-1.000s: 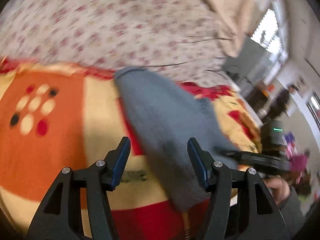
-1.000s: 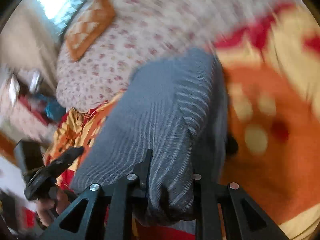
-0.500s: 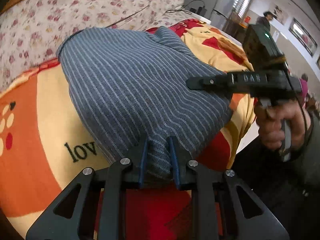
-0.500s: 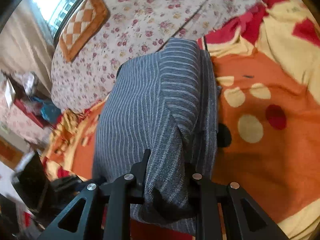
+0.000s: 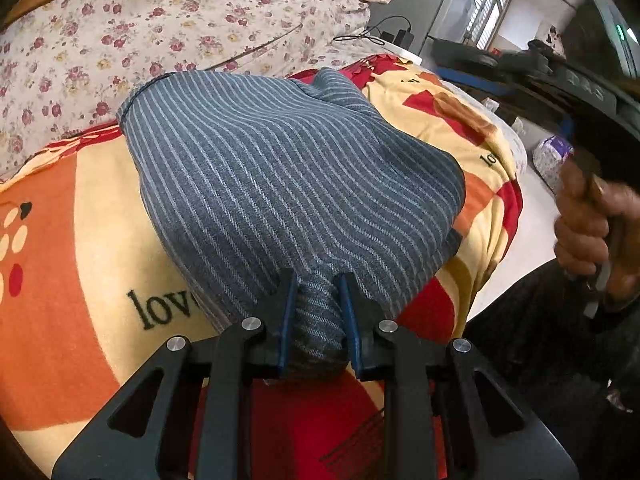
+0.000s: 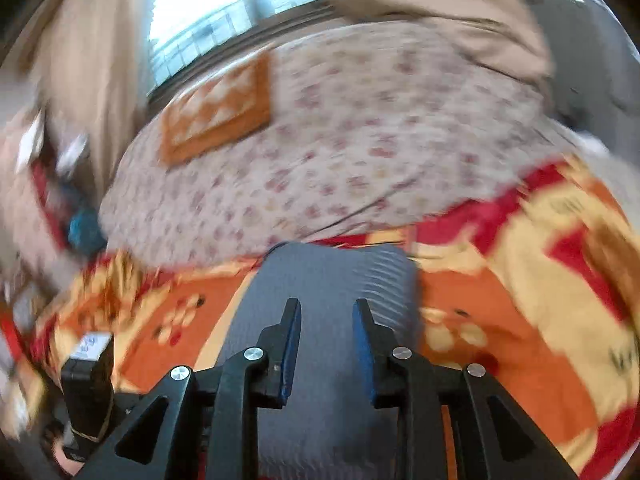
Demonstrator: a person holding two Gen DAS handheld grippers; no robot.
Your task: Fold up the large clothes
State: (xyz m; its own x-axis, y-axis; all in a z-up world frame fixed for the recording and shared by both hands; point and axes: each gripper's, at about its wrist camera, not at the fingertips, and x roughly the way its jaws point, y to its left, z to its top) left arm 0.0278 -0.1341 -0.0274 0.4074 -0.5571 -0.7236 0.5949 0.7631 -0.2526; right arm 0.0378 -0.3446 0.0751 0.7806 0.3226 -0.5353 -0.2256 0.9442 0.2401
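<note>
Item: striped blue-grey garment [image 5: 288, 176], folded into a compact bundle, lying on the orange, red and cream blanket [image 5: 80, 240] near the bed's front edge; floral sheet [image 5: 160, 20] beyond.

Left gripper [image 5: 316, 304]: jaws clamped on a bunched near edge of the garment.

Right gripper [image 6: 326, 336]: jaws opening, nothing pinched between them, raised above the bundle; view blurred.

Step, as judged: a fold just laid, right side let go. Next move likely calls for freeing the left-hand pinch without dragging the fold apart.

Containers: none visible.
</note>
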